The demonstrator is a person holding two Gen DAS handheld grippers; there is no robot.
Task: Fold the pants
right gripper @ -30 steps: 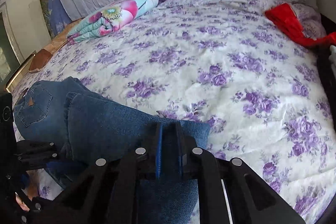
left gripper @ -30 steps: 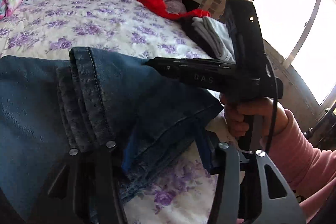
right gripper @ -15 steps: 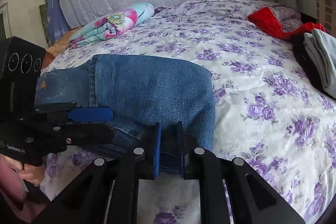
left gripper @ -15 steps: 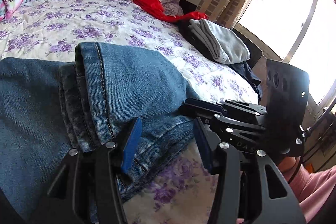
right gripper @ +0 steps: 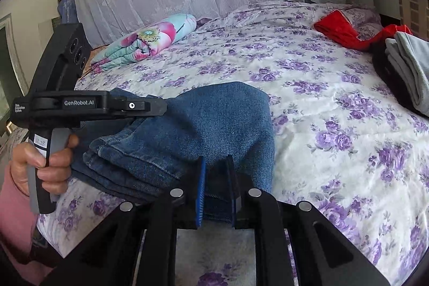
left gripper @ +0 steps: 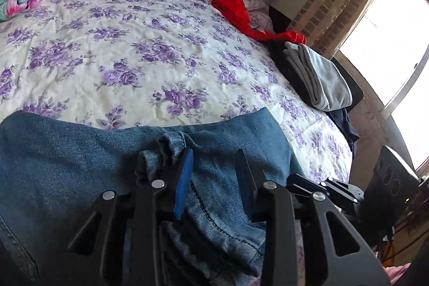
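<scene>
Pinching the near edge of the folded blue denim jeans [right gripper: 219, 119] in the nearly closed right gripper [right gripper: 215, 160]; clamping bunched denim on top with the left gripper [left gripper: 213, 154]. Beyond the jeans, across the purple-flowered bedspread [right gripper: 295, 66]: crumpled red cloth [right gripper: 340, 28], folded grey garment [right gripper: 410, 58], rolled floral blanket [right gripper: 144, 44].

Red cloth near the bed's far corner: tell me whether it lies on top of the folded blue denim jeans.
No: the red cloth lies apart from the folded blue denim jeans, with bare floral bedsheet between them.
</scene>
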